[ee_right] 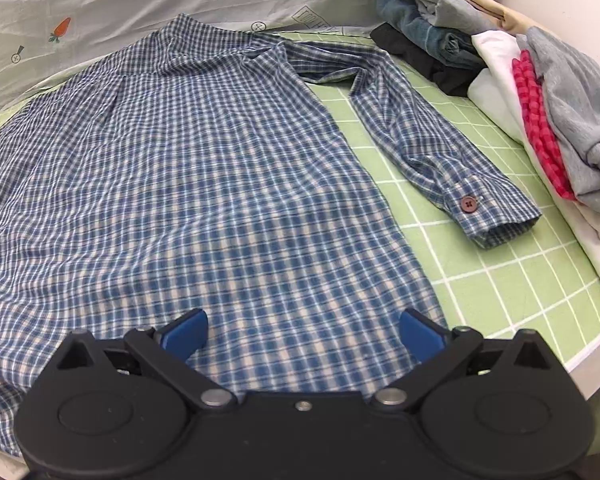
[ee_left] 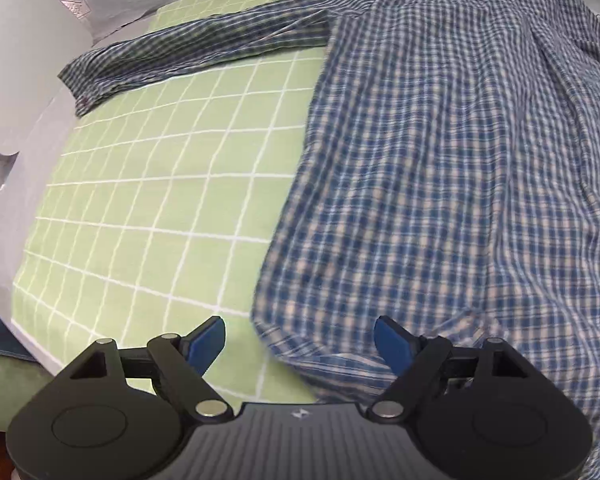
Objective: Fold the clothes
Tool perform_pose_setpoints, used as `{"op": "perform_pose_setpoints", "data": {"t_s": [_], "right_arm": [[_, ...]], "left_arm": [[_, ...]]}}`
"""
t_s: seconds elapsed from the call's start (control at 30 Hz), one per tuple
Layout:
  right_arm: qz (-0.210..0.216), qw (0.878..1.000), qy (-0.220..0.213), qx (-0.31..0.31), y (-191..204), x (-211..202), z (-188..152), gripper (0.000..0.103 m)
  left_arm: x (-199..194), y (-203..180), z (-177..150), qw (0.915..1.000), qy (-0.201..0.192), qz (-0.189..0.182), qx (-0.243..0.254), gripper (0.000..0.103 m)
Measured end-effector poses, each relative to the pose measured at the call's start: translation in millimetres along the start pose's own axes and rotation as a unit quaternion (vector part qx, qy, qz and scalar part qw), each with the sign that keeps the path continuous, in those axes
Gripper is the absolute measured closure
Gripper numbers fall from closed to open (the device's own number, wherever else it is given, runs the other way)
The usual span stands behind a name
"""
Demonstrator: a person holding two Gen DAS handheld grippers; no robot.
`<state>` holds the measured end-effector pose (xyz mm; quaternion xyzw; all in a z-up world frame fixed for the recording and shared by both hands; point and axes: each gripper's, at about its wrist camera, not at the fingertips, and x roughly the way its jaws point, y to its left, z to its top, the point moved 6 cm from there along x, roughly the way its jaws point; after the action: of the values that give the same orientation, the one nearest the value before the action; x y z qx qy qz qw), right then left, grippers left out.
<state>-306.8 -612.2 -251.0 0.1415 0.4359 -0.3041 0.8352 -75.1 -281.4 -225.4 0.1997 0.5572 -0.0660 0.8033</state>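
Note:
A blue and white checked shirt (ee_left: pixel 440 160) lies spread flat on a green grid mat (ee_left: pixel 148 200). Its left sleeve (ee_left: pixel 188 48) stretches out to the far left. In the right wrist view the same shirt (ee_right: pixel 188 184) fills the middle, and its right sleeve (ee_right: pixel 440 152) bends down to a buttoned cuff (ee_right: pixel 496 212). My left gripper (ee_left: pixel 300 344) is open above the shirt's lower left hem corner, nothing between its fingers. My right gripper (ee_right: pixel 302 334) is open over the lower hem near the shirt's right side, also holding nothing.
A pile of clothes (ee_right: pixel 440 28) with jeans, black and grey items sits at the far right. A white, pink and grey stack (ee_right: pixel 548 112) lies along the right edge. A light printed sheet (ee_right: pixel 100 8) lies behind the mat. The grey mat border (ee_left: pixel 16 128) curves at left.

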Motion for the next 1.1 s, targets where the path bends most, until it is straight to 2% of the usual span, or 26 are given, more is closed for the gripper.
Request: {"op": "perform_pose_setpoints", "data": {"t_s": [0.07, 0.2, 0.27, 0.33, 0.43, 0.57, 0.77, 0.9, 1.03, 1.1], "right_arm": [[-0.001, 1.0, 0.003, 0.008, -6, 2, 0, 0.0], [0.0, 1.0, 0.008, 0.026, -17, 5, -1, 0.0], [0.001, 0.999, 0.009, 0.035, -21, 5, -1, 0.0], [0.002, 0.999, 0.009, 0.044, -24, 4, 0, 0.001], [0.004, 0.998, 0.012, 0.067, -30, 1, 1, 0.007], [-0.004, 0.996, 0.008, 0.086, -43, -5, 0, 0.007], [-0.011, 0.995, 0.011, 0.095, -61, -10, -7, 0.008], [-0.008, 0.995, 0.011, 0.096, -64, -10, -7, 0.009], [0.012, 0.995, 0.007, 0.095, -61, -11, -4, 0.02], [0.022, 0.995, 0.007, 0.097, -60, -11, -4, 0.025]], "left_arm": [[0, 15, -8, 0.9999, 0.004, 0.011, -0.012, 0.02], [3, 41, -19, 0.9959, 0.022, -0.029, -0.083, 0.019], [3, 43, -22, 0.9934, 0.026, -0.045, -0.102, 0.019], [0, 39, -26, 0.9939, 0.026, -0.045, -0.097, 0.019], [-6, 29, -31, 0.9953, 0.022, -0.044, -0.083, 0.019], [-10, 26, -33, 0.9961, 0.02, -0.052, -0.068, 0.019], [-13, 49, -56, 0.9985, 0.032, -0.038, -0.022, 0.018], [-15, 69, -63, 0.9986, 0.037, -0.018, -0.035, 0.018], [-16, 88, -65, 0.9975, 0.038, 0.018, -0.056, 0.018], [-17, 95, -64, 0.9968, 0.032, 0.018, -0.071, 0.018]]}}
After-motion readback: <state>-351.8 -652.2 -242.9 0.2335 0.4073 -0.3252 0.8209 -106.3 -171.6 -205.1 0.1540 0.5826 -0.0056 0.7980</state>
